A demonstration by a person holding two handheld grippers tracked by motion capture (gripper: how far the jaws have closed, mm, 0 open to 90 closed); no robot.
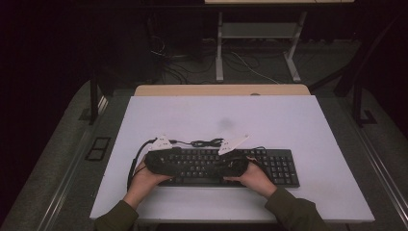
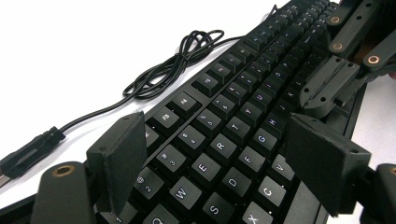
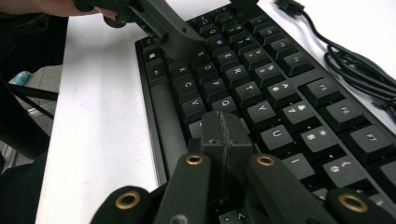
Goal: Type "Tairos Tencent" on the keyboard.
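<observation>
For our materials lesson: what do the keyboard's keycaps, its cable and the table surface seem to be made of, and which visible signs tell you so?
Keycaps: likely moulded plastic, black, semi-matte, with soft highlights and pale printed legends.
Cable: probably rubber or PVC sheath, black and smooth; it coils limply.
Table surface: white, matte, uniform, perhaps laminate or coated board; can't be sure.
</observation>
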